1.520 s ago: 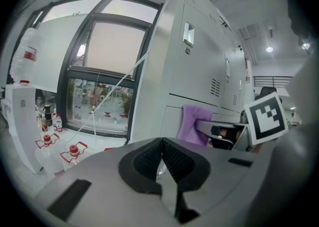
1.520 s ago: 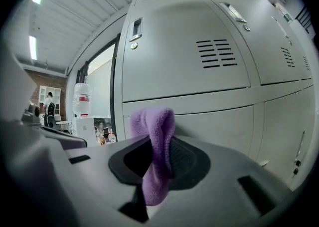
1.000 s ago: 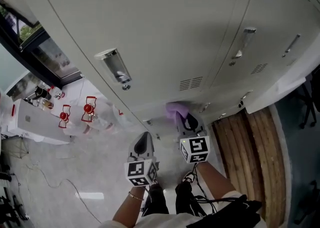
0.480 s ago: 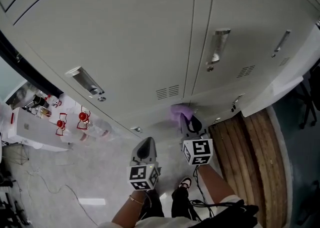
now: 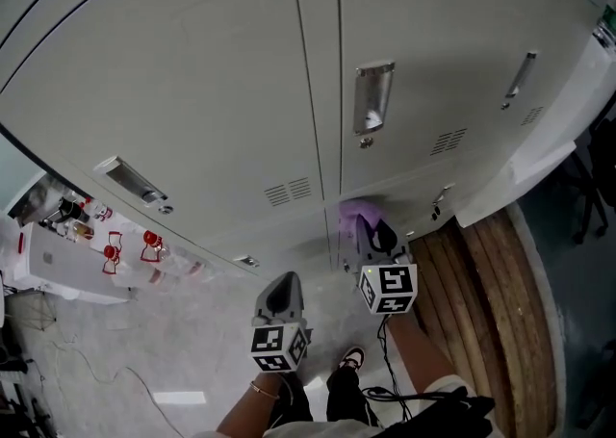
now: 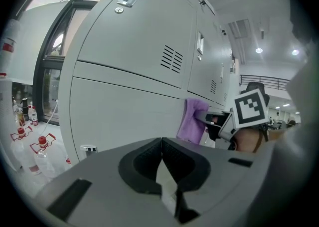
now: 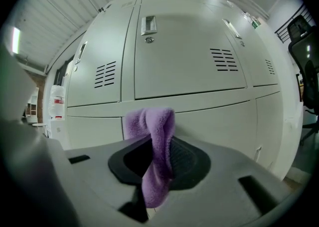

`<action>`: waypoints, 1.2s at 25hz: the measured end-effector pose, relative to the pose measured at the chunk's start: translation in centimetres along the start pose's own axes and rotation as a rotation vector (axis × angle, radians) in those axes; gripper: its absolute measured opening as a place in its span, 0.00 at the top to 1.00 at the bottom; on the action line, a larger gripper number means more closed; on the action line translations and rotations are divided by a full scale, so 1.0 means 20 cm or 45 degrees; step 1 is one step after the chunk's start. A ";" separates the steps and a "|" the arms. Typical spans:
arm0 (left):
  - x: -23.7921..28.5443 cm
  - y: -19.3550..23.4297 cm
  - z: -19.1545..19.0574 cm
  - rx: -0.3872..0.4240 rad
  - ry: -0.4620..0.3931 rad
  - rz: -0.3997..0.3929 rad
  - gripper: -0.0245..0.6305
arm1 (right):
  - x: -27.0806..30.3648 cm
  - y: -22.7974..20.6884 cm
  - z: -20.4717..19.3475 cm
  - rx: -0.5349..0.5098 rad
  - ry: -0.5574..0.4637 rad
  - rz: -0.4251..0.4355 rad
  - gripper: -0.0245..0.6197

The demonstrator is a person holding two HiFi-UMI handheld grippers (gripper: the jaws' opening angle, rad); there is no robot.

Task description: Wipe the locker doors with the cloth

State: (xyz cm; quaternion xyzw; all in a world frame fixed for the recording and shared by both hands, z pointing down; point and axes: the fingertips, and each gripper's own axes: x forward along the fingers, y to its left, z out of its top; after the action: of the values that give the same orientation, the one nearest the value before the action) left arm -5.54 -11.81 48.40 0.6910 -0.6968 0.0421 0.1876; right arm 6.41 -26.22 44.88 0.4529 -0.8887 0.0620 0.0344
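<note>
bright even light, fisheye warp, dark vignette at edges.

This reads as a workplace locker area: a bank of grey metal lockers [image 5: 221, 90] with recessed handles [image 5: 372, 96] and louvred vents [image 5: 289, 192] fills the wall. Left of the lockers are a tall dark-framed window [image 6: 50, 86] and red-capped bottles [image 6: 41, 142]. Right of the lockers are an office chair [image 7: 305, 36] and a hall lit by ceiling lights [image 6: 258, 50].
</note>
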 end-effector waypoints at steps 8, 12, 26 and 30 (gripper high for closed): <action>0.08 -0.08 -0.01 0.005 0.010 -0.015 0.95 | 0.00 -0.15 0.00 0.015 -0.010 -0.036 0.85; 0.13 -0.14 -0.01 0.013 0.015 -0.038 0.95 | -0.01 -0.24 0.01 0.015 -0.015 -0.064 0.85; 0.32 -0.38 -0.02 0.026 0.030 -0.111 0.95 | -0.07 -0.73 0.02 0.071 -0.026 -0.251 0.85; 0.36 -0.43 -0.04 0.030 0.039 -0.119 0.95 | -0.08 -0.89 0.01 0.094 -0.026 -0.323 0.85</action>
State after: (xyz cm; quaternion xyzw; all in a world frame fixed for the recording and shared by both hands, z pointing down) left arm 3.15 -18.67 49.67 0.7242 -0.6603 0.0521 0.1920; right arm 21.74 -35.28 45.91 0.5632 -0.8217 0.0851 0.0164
